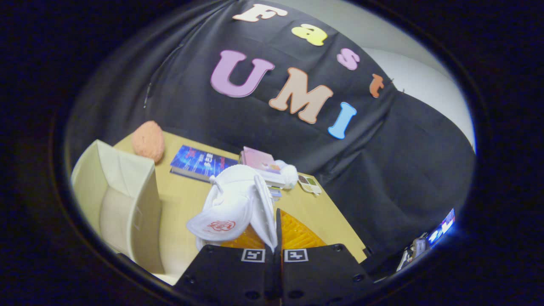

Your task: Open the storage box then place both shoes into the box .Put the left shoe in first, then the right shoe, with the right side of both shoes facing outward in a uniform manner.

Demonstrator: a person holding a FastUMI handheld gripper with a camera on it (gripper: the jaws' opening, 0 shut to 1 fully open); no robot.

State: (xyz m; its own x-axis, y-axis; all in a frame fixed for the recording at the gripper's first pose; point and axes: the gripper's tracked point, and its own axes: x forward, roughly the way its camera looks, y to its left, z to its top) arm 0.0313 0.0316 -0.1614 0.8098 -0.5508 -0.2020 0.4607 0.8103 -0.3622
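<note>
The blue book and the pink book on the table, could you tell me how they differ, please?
The blue hardcover book lies alone, flat on the yellow table; the pink book tops a small stack. The white slipper held by the gripper hides part of the pink one. Both lie flat.

A black cloth wall (255, 123) hangs behind a yellow-wood table (178, 199), with white wall (425, 80) beyond.

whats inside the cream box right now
The storage box stands open beside the fingers, and its visible interior holds only bare cream walls, no shoe. Its lower front part is out of sight. The gripper is shut on the white slipper.
</note>
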